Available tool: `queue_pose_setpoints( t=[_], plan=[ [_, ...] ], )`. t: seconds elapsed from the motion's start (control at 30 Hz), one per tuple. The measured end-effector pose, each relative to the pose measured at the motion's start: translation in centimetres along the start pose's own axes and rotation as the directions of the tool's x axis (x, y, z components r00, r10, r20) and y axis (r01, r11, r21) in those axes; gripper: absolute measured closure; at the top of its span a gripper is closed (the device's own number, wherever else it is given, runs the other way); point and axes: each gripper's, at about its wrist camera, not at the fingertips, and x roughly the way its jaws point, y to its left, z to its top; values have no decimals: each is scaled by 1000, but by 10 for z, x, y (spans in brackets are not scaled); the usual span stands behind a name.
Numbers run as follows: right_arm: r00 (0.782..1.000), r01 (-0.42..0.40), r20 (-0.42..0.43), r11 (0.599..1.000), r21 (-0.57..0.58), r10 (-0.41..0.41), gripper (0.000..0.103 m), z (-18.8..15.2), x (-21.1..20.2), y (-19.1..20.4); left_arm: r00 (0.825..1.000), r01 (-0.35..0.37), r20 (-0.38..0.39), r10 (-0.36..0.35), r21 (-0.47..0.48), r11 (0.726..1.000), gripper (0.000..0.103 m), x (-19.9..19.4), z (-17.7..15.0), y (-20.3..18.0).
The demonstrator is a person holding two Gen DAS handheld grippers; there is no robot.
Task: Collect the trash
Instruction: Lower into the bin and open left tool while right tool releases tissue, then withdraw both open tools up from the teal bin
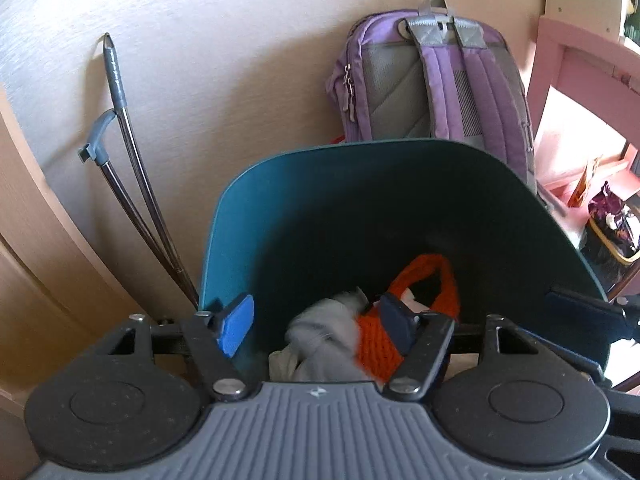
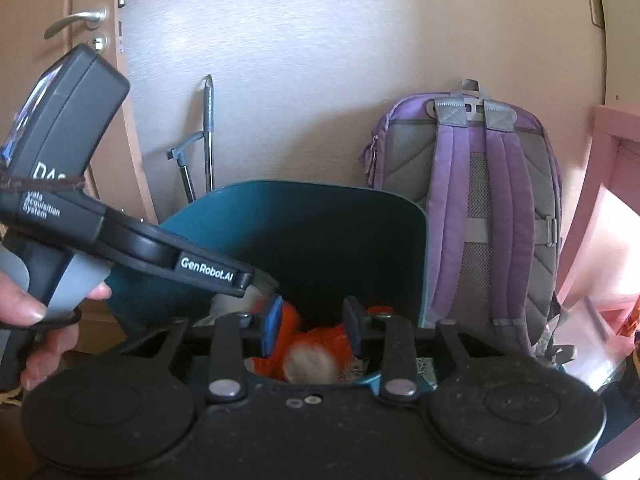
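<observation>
While both grippers hang over the teal bin (image 1: pixel 280 200), the left gripper (image 1: pixel 316 322) and right gripper (image 2: pixel 312 320) stand open, empty; grey scrap (image 1: pixel 320 326) lies below (blurred), beside orange knit (image 1: pixel 424 280).

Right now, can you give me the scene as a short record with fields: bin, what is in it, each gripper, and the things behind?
bin: teal bin, open top, by the wall
contents: orange knitted item; blurred grey-white bundle
left gripper: over the bin, jaws apart, grey-white bundle between them, no pad pressing it
right gripper: over the bin, jaws apart, nothing gripped
behind: purple backpack against the wall; grey-handled metal poles left of the bin
</observation>
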Motion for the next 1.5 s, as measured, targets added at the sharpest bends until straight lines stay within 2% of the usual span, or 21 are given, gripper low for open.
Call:
queue_pose_setpoints(
  t=[0.27, 0.4, 0.63, 1.03, 1.37, 1.4, 1.5],
  plan=[
    [1000, 0, 25, 1000, 9, 0, 68, 4, -33, 6, 998, -9, 54, 8, 4, 1000, 34, -41, -3, 0],
    [999, -8, 51, 1000, 21, 7, 63, 6, -57, 10, 995, -15, 95, 15, -4, 1000, 27, -69, -8, 3],
    [997, -9, 83, 1000, 15, 8, 56, 9, -99, 22, 992, -9, 127, 11, -17, 1000, 26, -115, -27, 11],
    [993, -62, 95, 998, -15, 63, 51, -6, -152, 46, 987, 17, 161, -13, -26, 999, 23, -180, -76, 26],
    [990, -130, 40, 990, -49, 133, 47, -39, -167, 67, 990, 74, 120, -72, -10, 997, 22, -198, -134, 40],
    [990, -137, 34, 989, -52, 139, 47, -43, -166, 69, 990, 80, 116, -78, -8, 997, 20, -198, -141, 42],
    [987, -160, 4, 986, -51, 160, 47, -58, -162, 76, 991, 91, 103, -89, -15, 996, 2, -192, -162, 49]
  ],
)
